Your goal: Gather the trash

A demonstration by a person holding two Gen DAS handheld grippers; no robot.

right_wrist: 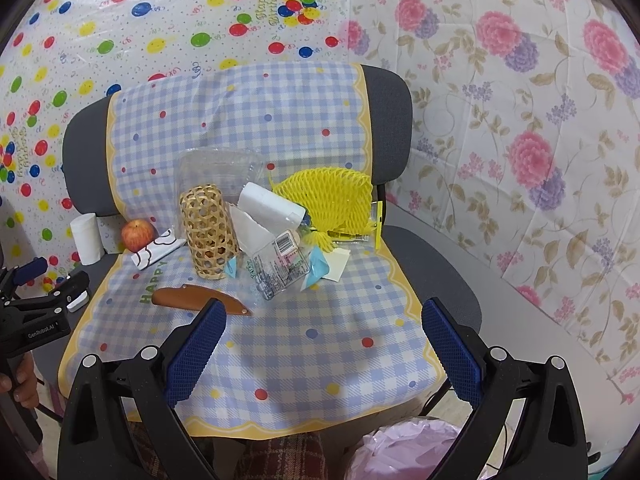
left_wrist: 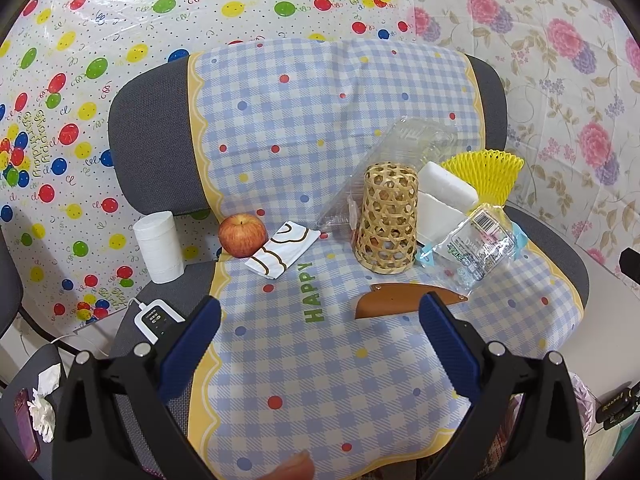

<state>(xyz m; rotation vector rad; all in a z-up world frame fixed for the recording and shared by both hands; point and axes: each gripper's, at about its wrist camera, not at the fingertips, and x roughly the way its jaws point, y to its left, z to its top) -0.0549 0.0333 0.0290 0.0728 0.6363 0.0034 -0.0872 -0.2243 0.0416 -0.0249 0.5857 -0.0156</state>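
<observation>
The left gripper [left_wrist: 320,320] has its blue-padded jaws spread wide and holds nothing, hovering over the near half of the checked cloth [left_wrist: 320,380]; the right gripper [right_wrist: 324,320] is likewise fully apart and empty, and its view shows the left tool at 9 o'clock, marked "GenRobot.AI", in a person's hand [right_wrist: 18,380]. The cloth, blue-and-white check with a yellow scalloped border and the green word "HAPPY", drapes a grey chair [left_wrist: 160,152]. Across the seat from left to right in the left view: a white paper roll [left_wrist: 159,246], a red apple [left_wrist: 242,235], a folded white wrapper [left_wrist: 282,255], a woven bamboo basket [left_wrist: 386,222] standing mouth-down, a clear plastic clamshell [left_wrist: 404,148] behind it, white foam blocks [left_wrist: 446,194], a clear barcode-labelled bag [left_wrist: 480,248] and yellow foam fruit netting [left_wrist: 486,172] at 2 o'clock. A brown leather sheath [left_wrist: 400,300] lies at centre. A pink-lined bin [right_wrist: 404,452] sits at 5 o'clock in the right view. Behind, balloon sheeting reads "Happy Birthday"; floral sheeting covers the right
</observation>
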